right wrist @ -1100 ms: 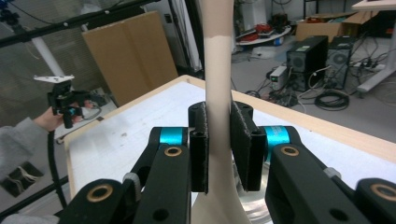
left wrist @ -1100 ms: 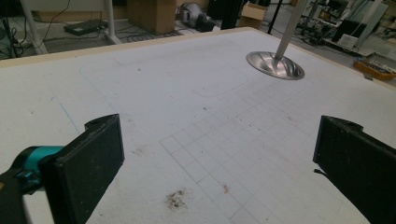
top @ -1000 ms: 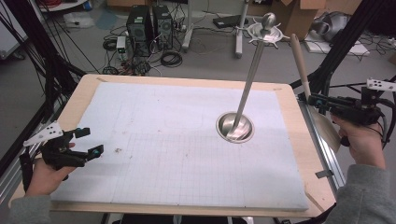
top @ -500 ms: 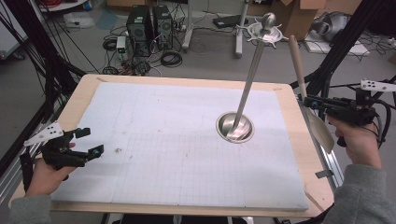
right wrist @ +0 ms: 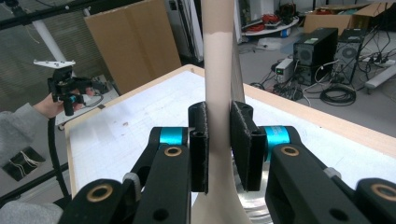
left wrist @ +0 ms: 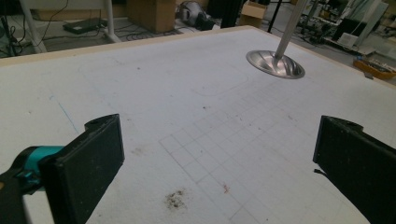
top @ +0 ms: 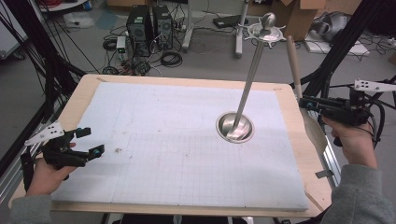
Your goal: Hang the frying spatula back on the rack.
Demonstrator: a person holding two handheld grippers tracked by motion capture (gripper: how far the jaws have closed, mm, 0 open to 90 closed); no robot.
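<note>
right gripper point(right wrist: 218, 149): clamped on wooden spatula point(top: 299, 88) handle, upright at table's right edge, ready for hanging on metal stand point(top: 243, 107)
left gripper point(top: 86, 142): jaws wide, empty, parked clear at left

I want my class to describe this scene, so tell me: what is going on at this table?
A person works at a wooden table covered with a white gridded mat, with tongs in each hand. The right tongs are shut on the handle of a pale wooden spoon, held upright at the table's right edge. The left tongs are open over the mat's left side. A metal ladle stands with its bowl on the mat.
</note>
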